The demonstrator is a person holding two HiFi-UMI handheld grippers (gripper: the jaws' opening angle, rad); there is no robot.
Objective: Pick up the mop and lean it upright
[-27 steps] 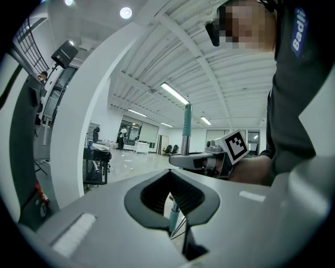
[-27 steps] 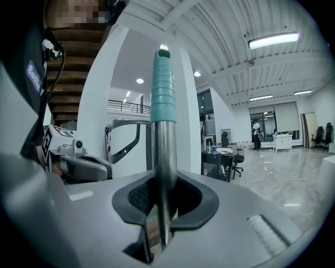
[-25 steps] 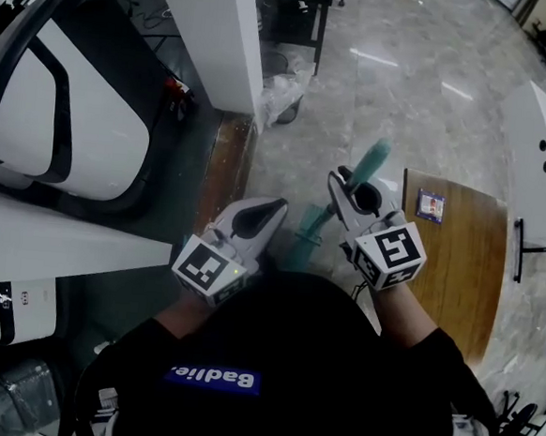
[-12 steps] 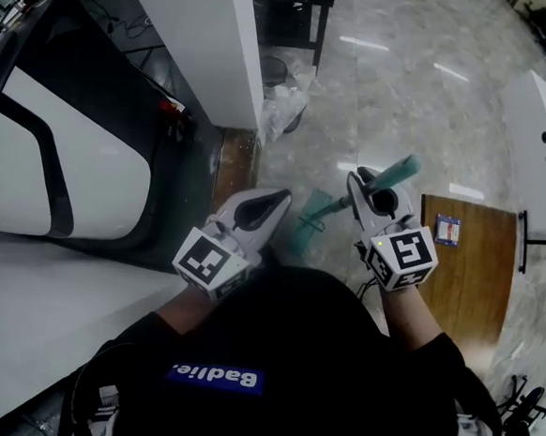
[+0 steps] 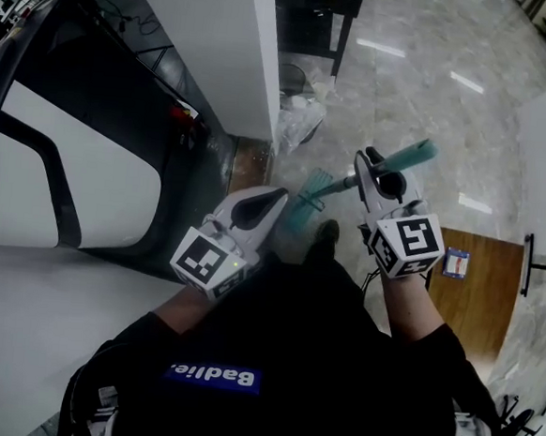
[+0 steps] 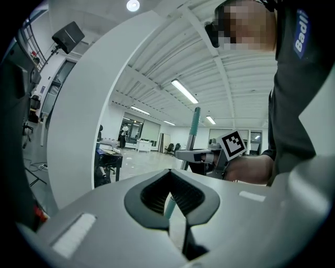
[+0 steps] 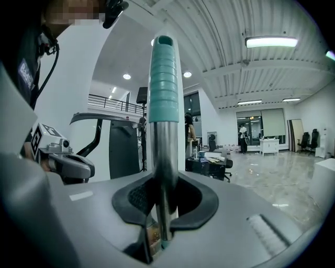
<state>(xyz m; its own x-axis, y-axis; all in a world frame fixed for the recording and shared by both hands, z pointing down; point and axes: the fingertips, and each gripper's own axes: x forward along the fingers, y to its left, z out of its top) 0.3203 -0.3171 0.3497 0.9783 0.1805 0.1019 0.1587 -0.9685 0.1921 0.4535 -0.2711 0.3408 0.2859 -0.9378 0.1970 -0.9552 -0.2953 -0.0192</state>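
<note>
Right claw [image 5: 367, 169] clamps mop [image 7: 163, 104] pole below teal grip. Pole upright, mop head down near floor [image 5: 406, 82]. Left claw [image 5: 270, 203] closed, empty, just beside mop.

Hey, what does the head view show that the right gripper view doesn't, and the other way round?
Head view only: the teal mop head low near the floor, a brown wooden table with a small blue card on it, and a dark shoe.
Right gripper view only: a close look at the right gripper clamped on the shiny metal shaft, plus a ceiling strip light.
Both: the teal ribbed grip sticking out past the right gripper, and the left gripper beside it.
</note>
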